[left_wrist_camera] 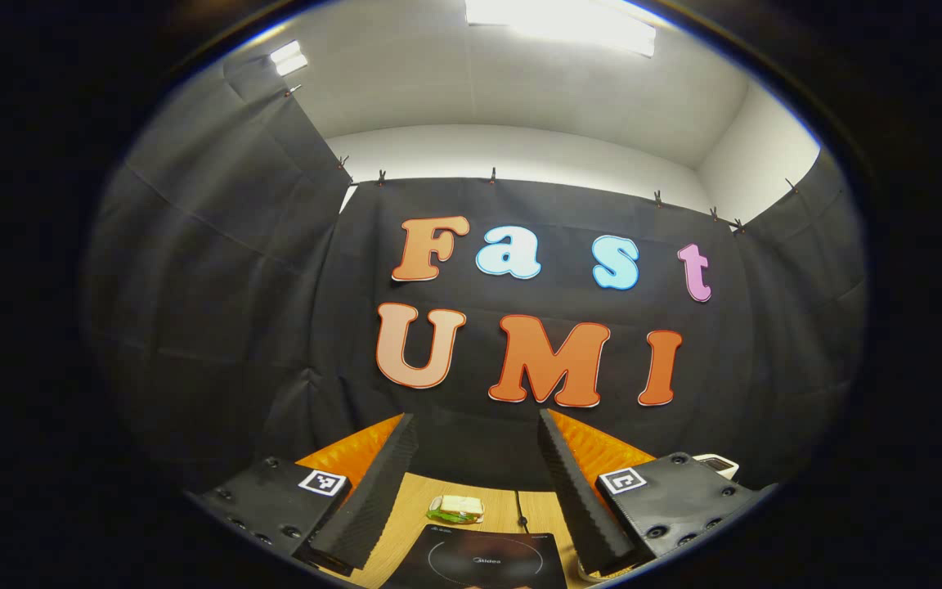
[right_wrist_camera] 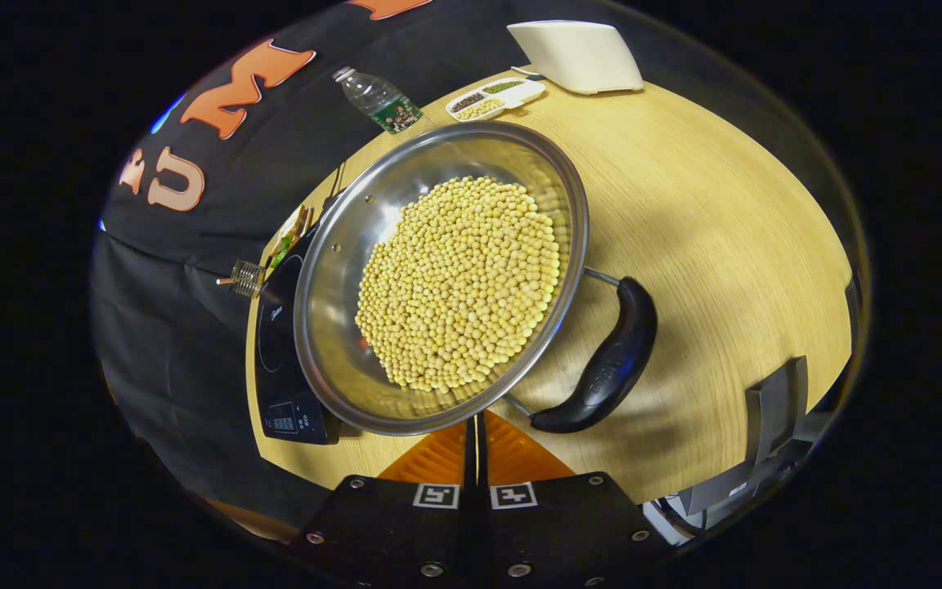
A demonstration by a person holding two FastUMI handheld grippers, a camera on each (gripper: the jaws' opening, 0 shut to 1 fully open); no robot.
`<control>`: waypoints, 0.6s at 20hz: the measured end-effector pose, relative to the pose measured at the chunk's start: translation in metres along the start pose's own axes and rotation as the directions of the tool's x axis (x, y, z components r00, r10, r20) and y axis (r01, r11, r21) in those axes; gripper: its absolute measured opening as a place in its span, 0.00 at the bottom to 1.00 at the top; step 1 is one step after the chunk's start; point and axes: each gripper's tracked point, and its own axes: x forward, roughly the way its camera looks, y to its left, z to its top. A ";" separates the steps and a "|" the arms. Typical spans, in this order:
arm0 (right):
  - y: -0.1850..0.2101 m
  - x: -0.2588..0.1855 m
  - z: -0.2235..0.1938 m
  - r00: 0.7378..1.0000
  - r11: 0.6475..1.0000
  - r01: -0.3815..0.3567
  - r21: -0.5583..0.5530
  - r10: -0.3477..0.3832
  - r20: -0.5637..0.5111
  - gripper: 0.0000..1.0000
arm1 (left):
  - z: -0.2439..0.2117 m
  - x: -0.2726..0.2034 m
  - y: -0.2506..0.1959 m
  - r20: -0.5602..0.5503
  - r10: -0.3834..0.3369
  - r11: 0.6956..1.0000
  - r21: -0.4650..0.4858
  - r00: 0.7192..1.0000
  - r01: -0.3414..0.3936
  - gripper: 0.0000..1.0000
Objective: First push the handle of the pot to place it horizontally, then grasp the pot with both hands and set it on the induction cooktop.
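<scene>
steel pot (right_wrist_camera: 438, 278) of beans sits on the worktop (right_wrist_camera: 724, 245), seemingly overlapping the cooktop (right_wrist_camera: 279, 360). right tool (right_wrist_camera: 475, 425), pressed together, hovers near the handle (right_wrist_camera: 602, 368), ready to push; left tool (left_wrist_camera: 475, 483) is spread, raised.

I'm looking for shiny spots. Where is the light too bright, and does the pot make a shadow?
In the left gripper view, the ceiling lamp glares white. In the right gripper view, the steel pot gleams along its wall, and the pot's handle casts a soft shadow on the table, whose edge bends in the fisheye.
</scene>
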 end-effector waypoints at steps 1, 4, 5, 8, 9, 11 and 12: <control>-0.004 0.000 0.001 1.000 1.000 0.006 -0.011 -0.006 -0.007 0.00 | 0.000 0.000 -0.002 0.000 -0.006 1.000 0.001 1.000 0.006 0.96; -0.012 -0.002 0.007 1.000 1.000 0.013 -0.011 -0.013 -0.010 0.00 | -0.005 0.000 -0.010 -0.013 -0.028 1.000 0.002 1.000 0.028 0.98; -0.014 -0.003 0.010 1.000 1.000 0.018 -0.006 -0.019 -0.007 0.00 | -0.006 0.000 -0.011 -0.017 -0.032 0.999 0.003 0.999 0.032 0.97; -0.019 -0.004 0.017 0.999 0.999 0.041 -0.003 -0.041 0.009 0.00 | -0.008 0.000 -0.012 -0.020 -0.036 0.999 0.017 0.999 0.037 0.95; -0.021 -0.005 0.020 0.999 0.999 0.048 -0.008 -0.048 0.016 0.00 | -0.010 -0.001 -0.014 -0.022 -0.040 0.999 0.022 0.999 0.040 0.96; -0.026 -0.005 0.028 0.997 0.998 0.062 -0.012 -0.062 0.035 0.00 | -0.016 0.000 -0.018 -0.042 -0.049 0.998 0.024 0.998 0.050 0.96; -0.027 -0.005 0.031 0.997 0.998 0.067 -0.008 -0.066 0.040 0.00 | -0.019 0.001 -0.022 -0.052 -0.054 0.998 0.025 0.997 0.055 0.96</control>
